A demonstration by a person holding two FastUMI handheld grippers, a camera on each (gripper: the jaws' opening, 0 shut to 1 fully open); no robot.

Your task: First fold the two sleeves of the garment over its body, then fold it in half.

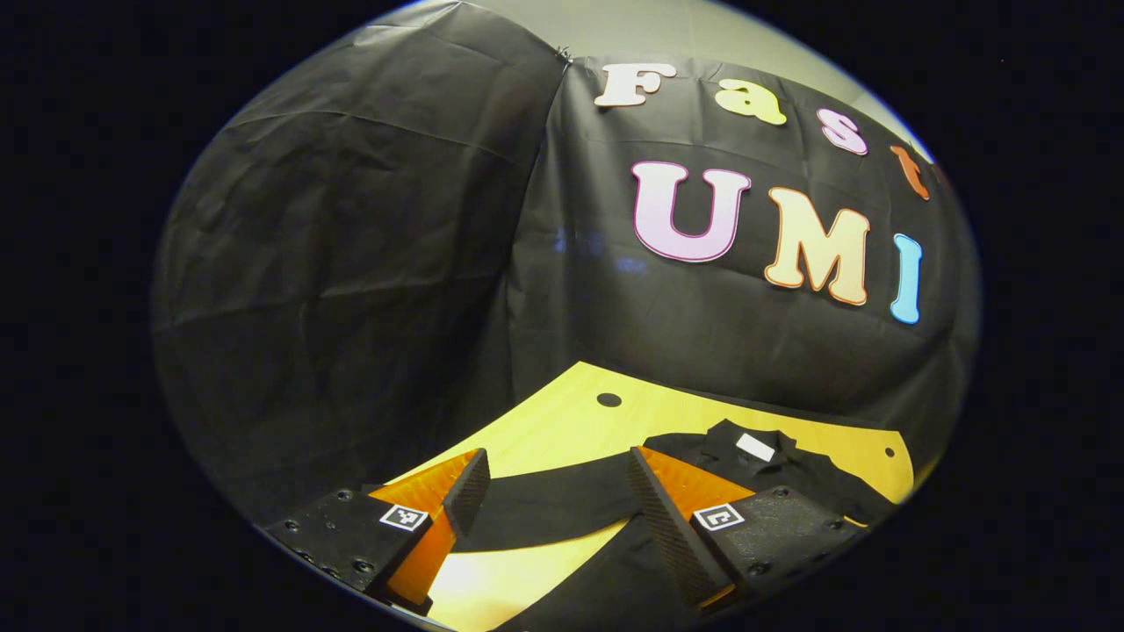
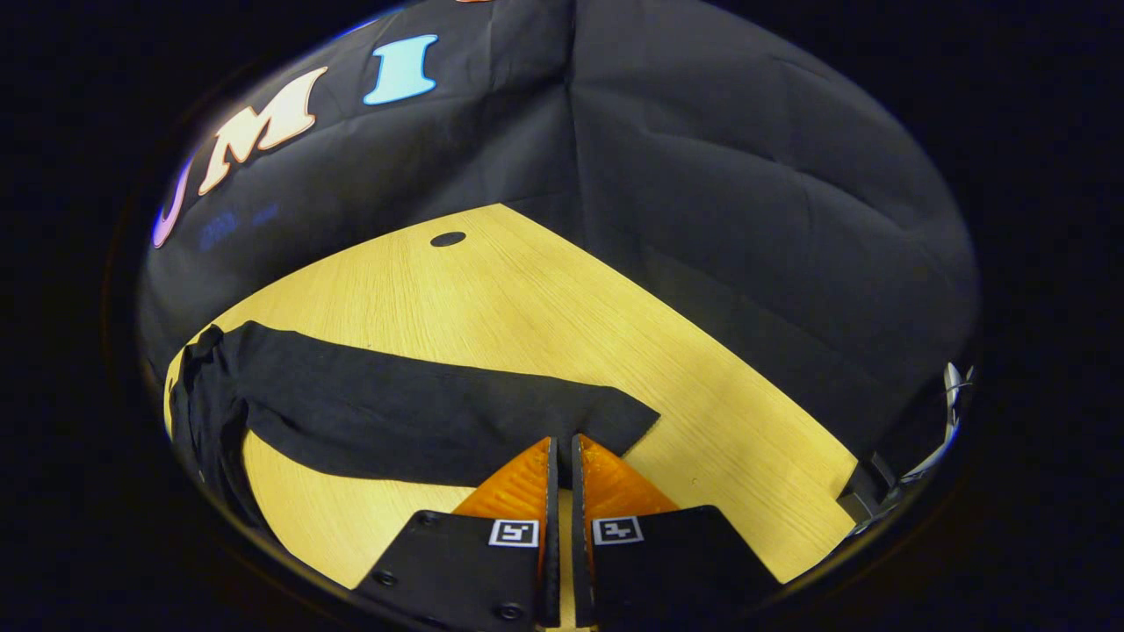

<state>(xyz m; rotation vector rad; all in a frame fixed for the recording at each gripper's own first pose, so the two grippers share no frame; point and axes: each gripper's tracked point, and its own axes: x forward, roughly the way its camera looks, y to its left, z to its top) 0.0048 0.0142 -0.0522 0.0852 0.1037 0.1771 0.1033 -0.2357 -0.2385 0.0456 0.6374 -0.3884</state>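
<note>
Black garment [image 1: 790,478] flat on wooden table [image 2: 527,290]. Right sleeve [image 2: 421,412] stretched straight out, long axis running left and far from right gripper [image 2: 562,465], cuff end just ahead of fingertips. Right gripper pressed nearly together; pinching cloth or not, cannot tell. Left gripper [image 1: 553,483] spread wide, straddling left sleeve [image 1: 544,505] crosswise, body far right.

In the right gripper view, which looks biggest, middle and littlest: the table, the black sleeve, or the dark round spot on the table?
As they look in that view:
1. table
2. black sleeve
3. dark round spot
</note>
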